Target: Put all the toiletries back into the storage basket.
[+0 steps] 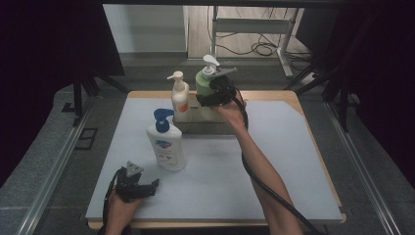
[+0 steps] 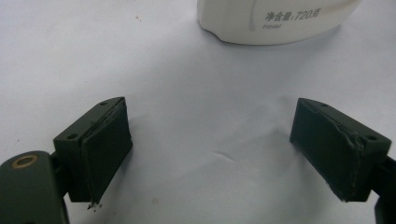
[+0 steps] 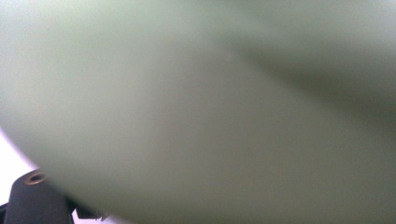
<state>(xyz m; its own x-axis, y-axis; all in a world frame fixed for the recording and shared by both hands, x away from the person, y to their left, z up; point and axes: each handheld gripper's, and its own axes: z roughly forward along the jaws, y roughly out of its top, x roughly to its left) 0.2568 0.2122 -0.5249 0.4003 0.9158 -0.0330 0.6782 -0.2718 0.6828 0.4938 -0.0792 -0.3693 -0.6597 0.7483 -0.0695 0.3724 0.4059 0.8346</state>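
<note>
Green pump bottle [image 1: 204,84]: clamped in right hand-held gripper [image 1: 211,91] at desk's [image 1: 274,161] far edge, a green blur in the right gripper view; left hand-held gripper [image 2: 212,149] spread, empty.

The high view looks forward and down over the whole bench [image 1: 274,161]. The left gripper view skims low toward the white bottle [image 2: 275,21], shared with the high view. The right gripper view presses against the green bottle [image 3: 196,112].

On my feed a white bottle with a blue pump [image 1: 166,144] stands on the desk [image 1: 274,161] just ahead of the left jaws, its base printed with grey characters. A slimmer cream bottle [image 1: 179,98] stands just beside the right jaws, against a low box [image 1: 208,125] beneath them.
</note>
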